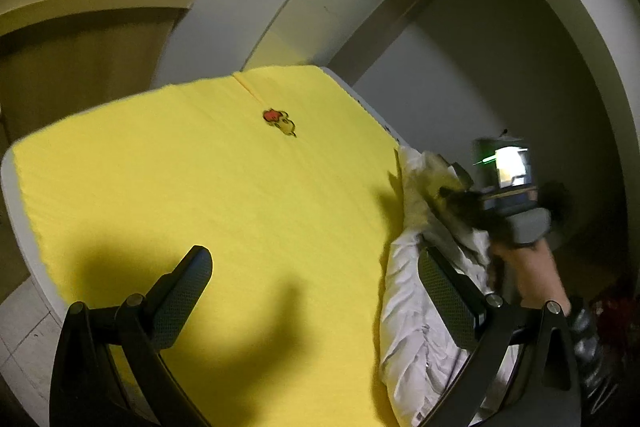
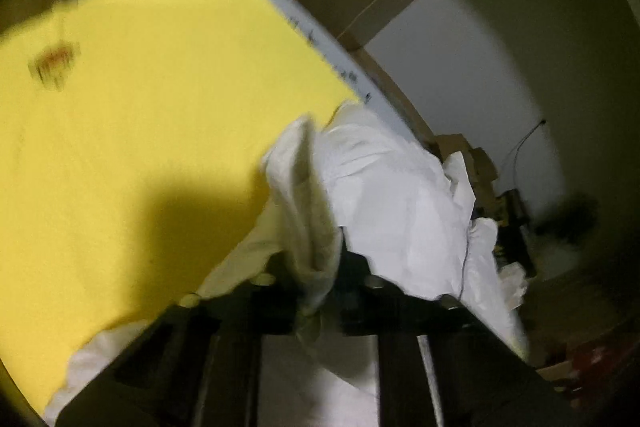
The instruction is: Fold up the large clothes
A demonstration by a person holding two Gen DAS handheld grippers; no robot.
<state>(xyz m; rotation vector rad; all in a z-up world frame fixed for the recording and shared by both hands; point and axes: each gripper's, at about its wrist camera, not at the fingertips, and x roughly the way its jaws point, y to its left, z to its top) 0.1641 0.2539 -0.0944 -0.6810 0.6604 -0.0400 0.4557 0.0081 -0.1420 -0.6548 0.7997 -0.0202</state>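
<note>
On the yellow sheet, which covers the work surface, nothing is laid out yet. White garment sits bunched at the sheet's right edge, crumpled and partly hanging over the side; no flat panel, no crease, no fold visible in either view.

Right gripper: jaws narrow, closed onto a bunched edge of the white garment; fabric rises in a pinched ridge straight out from between the fingers. Right wrist view is motion-blurred, so exactly which part of the garment is held (hem, collar, sleeve) cannot be told. From the left wrist view this gripper shows at the top of the heap, with the hand below it.

Left gripper: jaws wide, nothing between them; one finger over bare sheet, the other over the garment's near edge, not gripping.

Judgement: task at its very start. Done: one grasp. Left: second grasp, pulling the garment onto the sheet, spreading it flat, all folds.
</note>
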